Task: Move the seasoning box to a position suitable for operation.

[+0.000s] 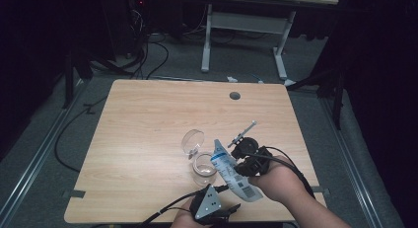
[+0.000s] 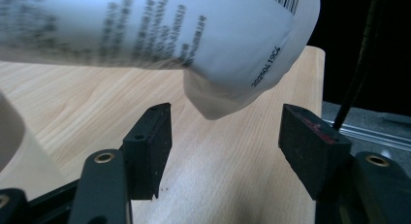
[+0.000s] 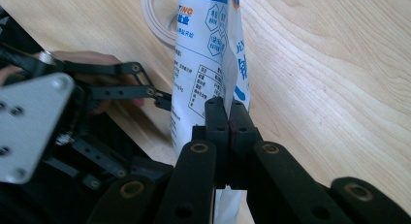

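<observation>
A white pouch (image 1: 230,171) with blue print and a barcode hangs tilted over the near right of the wooden table (image 1: 148,119). My right gripper (image 1: 240,163) is shut on its edge; in the right gripper view the jaws (image 3: 228,118) pinch the pouch (image 3: 201,64). My left gripper (image 1: 229,207), with its grey plate, sits at the near table edge below the pouch. Its jaws (image 2: 225,132) stand wide open, and the pouch's bottom corner (image 2: 228,88) hangs just above the gap, untouched. A clear glass jar (image 1: 204,169) with its hinged lid (image 1: 192,141) flipped open stands left of the pouch.
A round cable hole (image 1: 234,95) lies at the far side of the table. Beyond the table stand a white desk frame (image 1: 244,25) and cables on the floor (image 1: 148,55). The near table edge runs right by both hands.
</observation>
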